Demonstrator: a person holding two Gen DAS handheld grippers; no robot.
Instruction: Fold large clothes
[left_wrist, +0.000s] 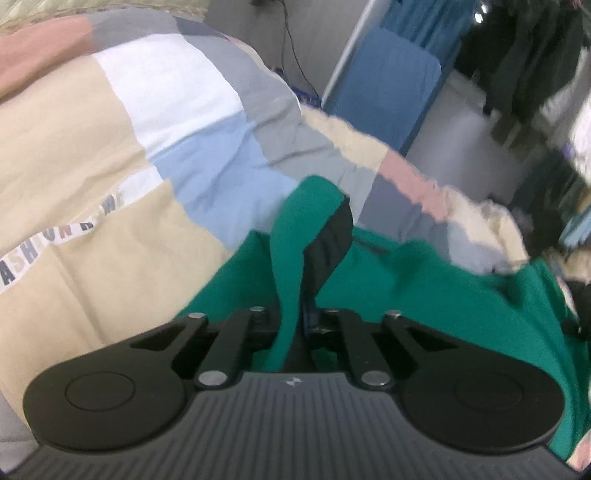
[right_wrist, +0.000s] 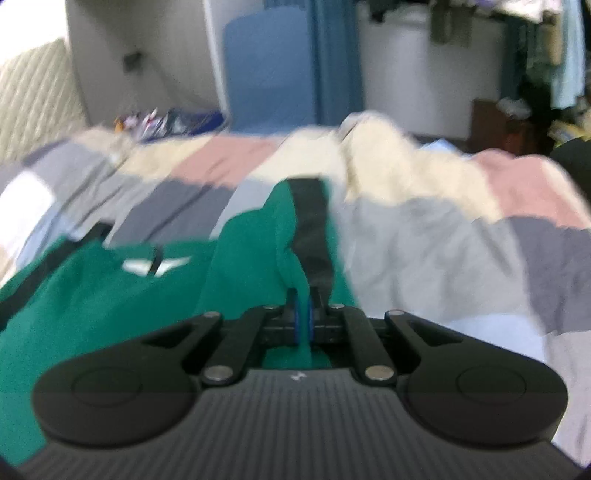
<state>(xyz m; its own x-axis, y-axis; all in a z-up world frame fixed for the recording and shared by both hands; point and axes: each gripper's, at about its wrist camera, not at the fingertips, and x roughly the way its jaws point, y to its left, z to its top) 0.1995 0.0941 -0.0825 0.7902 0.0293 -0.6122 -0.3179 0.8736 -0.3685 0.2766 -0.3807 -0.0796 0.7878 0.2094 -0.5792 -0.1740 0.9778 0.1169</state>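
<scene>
- Two grippers each pinch a fold of one green garment (left_wrist: 424, 291), which lies spread on a patchwork quilt (left_wrist: 92, 147).
- The left gripper (left_wrist: 301, 321) has its jaws pressed together on a raised ridge of green cloth with a black stripe (left_wrist: 328, 236); the ridge stands up from the garment, toward the quilt's light blue patch.
- The right gripper (right_wrist: 303, 321) is closed the same way: green cloth runs between its blue-padded fingers (right_wrist: 293, 317), and a green-and-black fold (right_wrist: 306, 221) rises from them.
- In the right wrist view, the rest of the garment (right_wrist: 92, 295) lies flat to the left of that fold, with a white mark (right_wrist: 155, 266) on it.
- To the right of the garment, the quilt (right_wrist: 443, 258) lies bare in grey, pink and cream patches, rumpled toward its far edge.
- To the left of the garment, in the left wrist view, a wide stretch of beige and white quilt is bare, crossed by a lettered strip (left_wrist: 55, 240).
- Beyond the garment, the quilt's far edge drops off; a blue panel (left_wrist: 384, 88) stands past it, and hanging clothes (right_wrist: 546, 44) crowd the far right corner.
</scene>
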